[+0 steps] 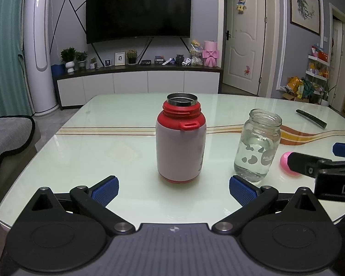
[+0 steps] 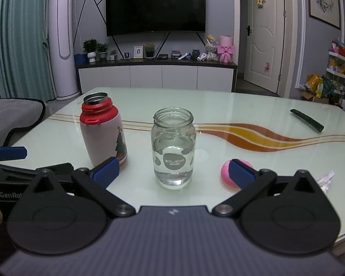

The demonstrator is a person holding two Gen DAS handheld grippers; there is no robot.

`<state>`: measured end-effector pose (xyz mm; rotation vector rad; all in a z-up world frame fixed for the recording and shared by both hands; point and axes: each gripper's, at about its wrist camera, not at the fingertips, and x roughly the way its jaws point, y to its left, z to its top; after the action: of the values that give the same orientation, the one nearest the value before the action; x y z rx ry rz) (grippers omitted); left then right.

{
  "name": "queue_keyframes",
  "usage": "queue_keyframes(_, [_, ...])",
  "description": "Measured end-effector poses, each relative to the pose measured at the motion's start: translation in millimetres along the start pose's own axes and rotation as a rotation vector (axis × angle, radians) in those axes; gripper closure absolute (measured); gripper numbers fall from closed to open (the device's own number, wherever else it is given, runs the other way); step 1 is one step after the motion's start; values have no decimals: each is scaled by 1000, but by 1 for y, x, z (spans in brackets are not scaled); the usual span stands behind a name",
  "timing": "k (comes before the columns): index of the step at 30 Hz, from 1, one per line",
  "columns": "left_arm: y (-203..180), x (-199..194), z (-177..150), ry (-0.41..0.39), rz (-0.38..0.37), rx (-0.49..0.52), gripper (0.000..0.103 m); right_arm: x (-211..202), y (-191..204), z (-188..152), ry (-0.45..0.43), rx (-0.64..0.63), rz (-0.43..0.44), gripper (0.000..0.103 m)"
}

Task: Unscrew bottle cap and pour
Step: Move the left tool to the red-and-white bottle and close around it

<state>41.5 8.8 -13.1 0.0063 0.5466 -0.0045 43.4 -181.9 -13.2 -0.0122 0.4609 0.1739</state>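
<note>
A pink and red flask (image 1: 180, 142) stands upright on the glass table, its steel mouth uncapped. My left gripper (image 1: 173, 189) is open just in front of it, touching nothing. To the flask's right stands a clear glass jar (image 1: 257, 146) with water in its lower part. In the right wrist view the jar (image 2: 173, 148) is centred ahead of my open right gripper (image 2: 173, 171), and the flask (image 2: 102, 130) stands to the left. A pink cap (image 2: 230, 176) lies on the table behind the right fingertip; in the left wrist view the pink cap (image 1: 286, 162) is partly hidden by the other gripper.
A black remote (image 2: 307, 120) lies at the table's far right. Crumpled white paper (image 2: 325, 178) sits near the right edge. A grey sofa (image 1: 4, 138) is off the table's left side. The table edge (image 1: 2, 216) runs close below the left gripper.
</note>
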Motion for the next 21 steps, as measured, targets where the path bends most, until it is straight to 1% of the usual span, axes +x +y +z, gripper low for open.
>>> queue_keyframes(12, [2, 11, 1, -3, 2, 9, 0, 14, 0, 1, -21, 10, -12, 0])
queue_keyframes(13, [2, 12, 1, -4, 2, 11, 0, 10, -1, 2, -23, 11, -12, 0])
queue_keyframes(21, [1, 23, 1, 1, 1, 19, 0, 18, -4, 3, -15, 18, -10, 0])
